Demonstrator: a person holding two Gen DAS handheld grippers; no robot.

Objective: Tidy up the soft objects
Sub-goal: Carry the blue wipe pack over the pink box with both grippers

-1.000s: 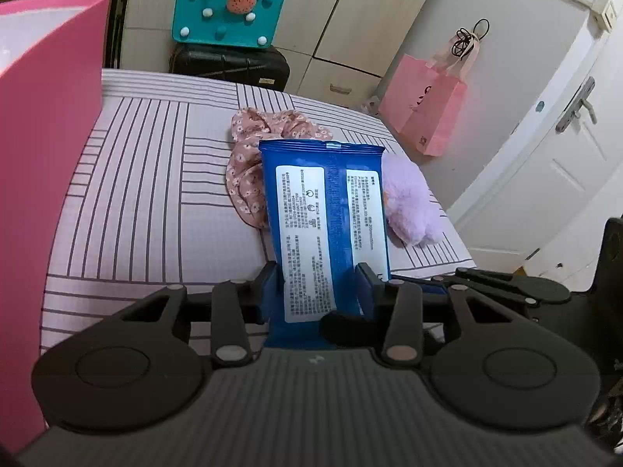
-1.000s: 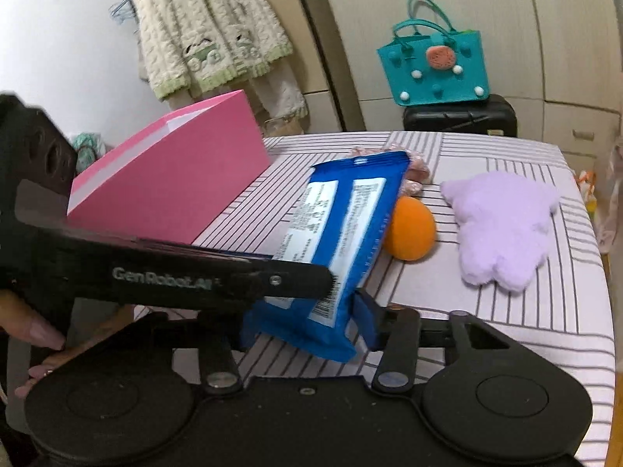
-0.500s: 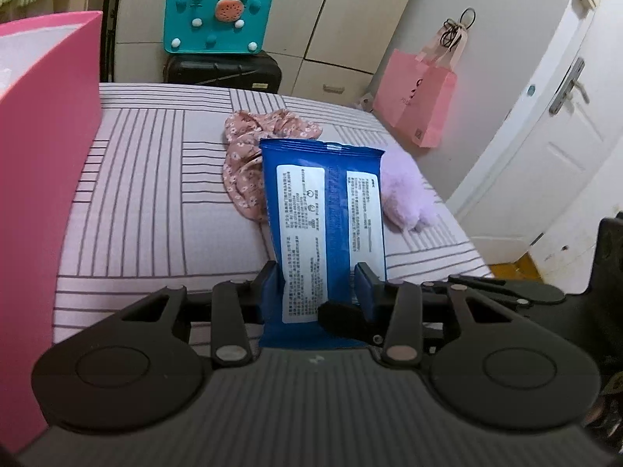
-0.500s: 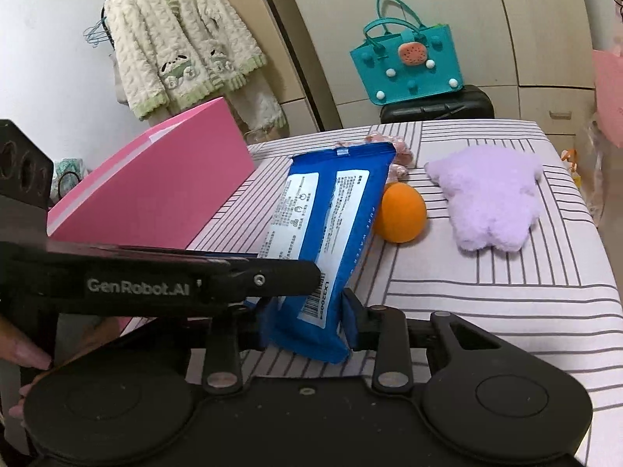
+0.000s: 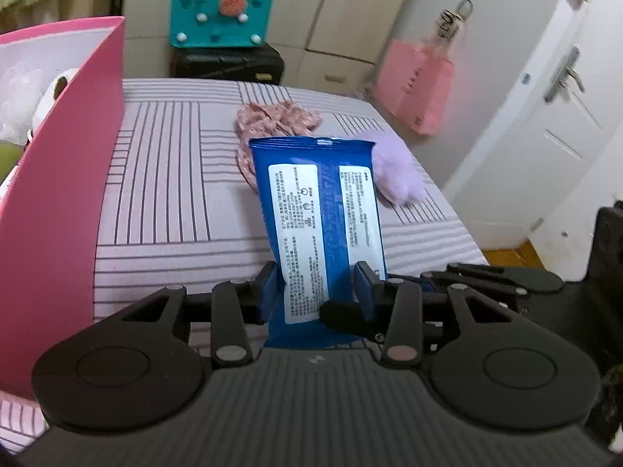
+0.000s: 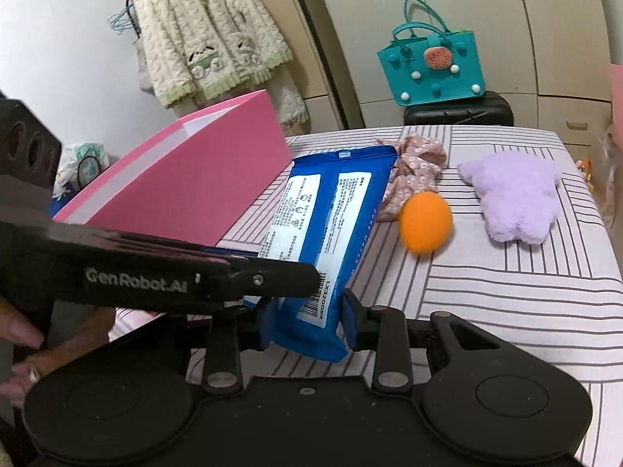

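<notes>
A blue wet-wipes pack [image 5: 323, 218] is held above the striped bed by both grippers at its near end. My left gripper [image 5: 317, 284] is shut on it, and my right gripper [image 6: 307, 311] is shut on the same pack [image 6: 331, 225]. The pink box [image 5: 66, 179] stands at the left, with soft toys inside; it also shows in the right wrist view [image 6: 187, 179]. On the bed lie a pink floral cloth [image 6: 412, 167], an orange ball [image 6: 426, 222] and a purple plush [image 6: 514, 194].
The striped bed [image 5: 175, 179] ends at the right near a white door [image 5: 545, 124]. A pink paper bag [image 5: 420, 85] hangs there. A teal bag [image 6: 432, 66] sits on a black case behind the bed. A knitted cardigan [image 6: 206, 39] hangs on the wall.
Both grippers have risen with the pack and shifted left towards the pink box, so its inside now shows in the left wrist view. Both grips are unchanged.
</notes>
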